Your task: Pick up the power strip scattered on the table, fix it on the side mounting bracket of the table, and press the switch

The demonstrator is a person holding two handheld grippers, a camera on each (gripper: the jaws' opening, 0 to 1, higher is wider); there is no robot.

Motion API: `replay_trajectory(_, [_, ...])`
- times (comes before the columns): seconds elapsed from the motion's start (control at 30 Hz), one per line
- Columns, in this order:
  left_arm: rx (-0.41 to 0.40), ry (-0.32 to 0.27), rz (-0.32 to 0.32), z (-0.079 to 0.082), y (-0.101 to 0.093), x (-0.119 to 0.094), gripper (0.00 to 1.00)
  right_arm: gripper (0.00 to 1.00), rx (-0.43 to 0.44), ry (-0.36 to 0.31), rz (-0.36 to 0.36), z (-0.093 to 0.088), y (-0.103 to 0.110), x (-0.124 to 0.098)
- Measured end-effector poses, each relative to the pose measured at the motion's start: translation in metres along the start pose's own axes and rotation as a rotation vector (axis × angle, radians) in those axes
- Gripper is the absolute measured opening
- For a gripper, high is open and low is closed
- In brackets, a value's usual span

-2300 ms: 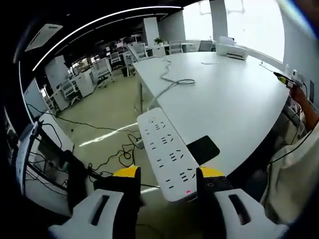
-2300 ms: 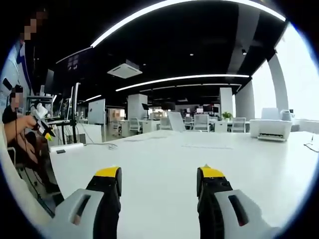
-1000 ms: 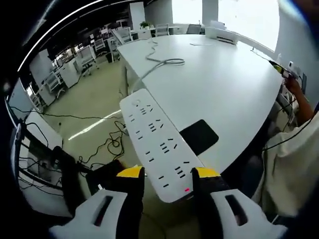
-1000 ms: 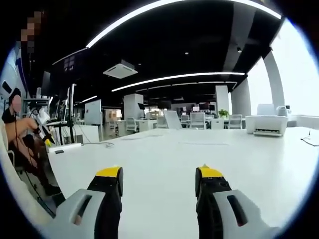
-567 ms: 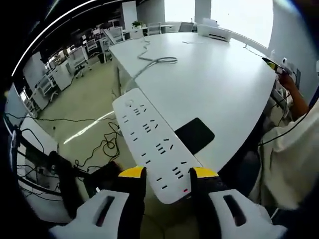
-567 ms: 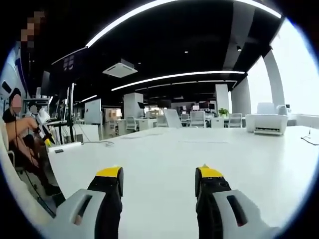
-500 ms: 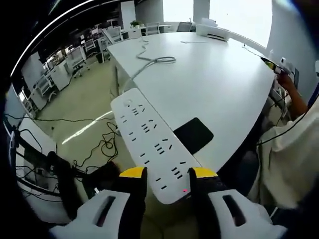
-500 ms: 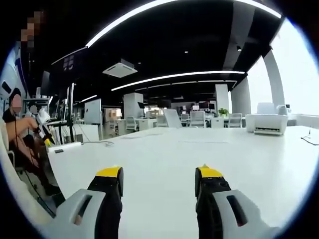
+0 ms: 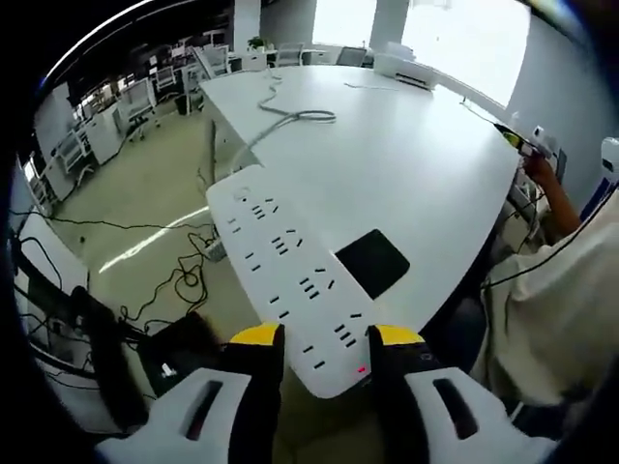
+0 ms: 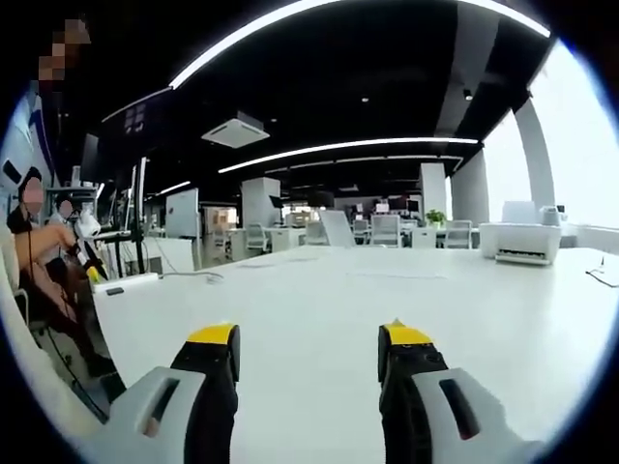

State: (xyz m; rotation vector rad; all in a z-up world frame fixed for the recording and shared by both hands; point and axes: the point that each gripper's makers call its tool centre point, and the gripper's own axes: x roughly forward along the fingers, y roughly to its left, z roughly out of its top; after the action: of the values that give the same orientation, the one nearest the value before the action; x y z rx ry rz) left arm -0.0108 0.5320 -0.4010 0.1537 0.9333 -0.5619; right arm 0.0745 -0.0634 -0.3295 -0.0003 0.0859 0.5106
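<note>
Both grippers look like the same build: chunky light-grey plastic jaw bodies with a dark slot moulded into each one, then black fingers capped with bright yellow tips. You can see that on the left gripper (image 9: 325, 338) and the right gripper (image 10: 308, 338) alike, no visible screws or labels that I can make out. The person's sleeve (image 9: 551, 309) at the right edge of the left gripper view is a loose pale cream fabric, with a thin dark cable trailing across it.

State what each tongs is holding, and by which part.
Left tongs: clamped on the white power strip, at its end with the red light. Right tongs: open, holding nothing.
</note>
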Motion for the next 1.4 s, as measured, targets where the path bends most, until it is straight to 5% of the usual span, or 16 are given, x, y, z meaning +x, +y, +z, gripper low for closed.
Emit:
replay_trajectory(0.57, [-0.018,0.079,-0.003,0.001,-0.001,0.001,0.39,0.52,-0.002,-0.019,0.034,0.014,0.013,0.014])
replay_trajectory(1.4, [-0.007,0.146,0.006,0.000,0.001,0.001,0.40,0.36,-0.008,-0.029,0.078,0.034,0.018,0.035])
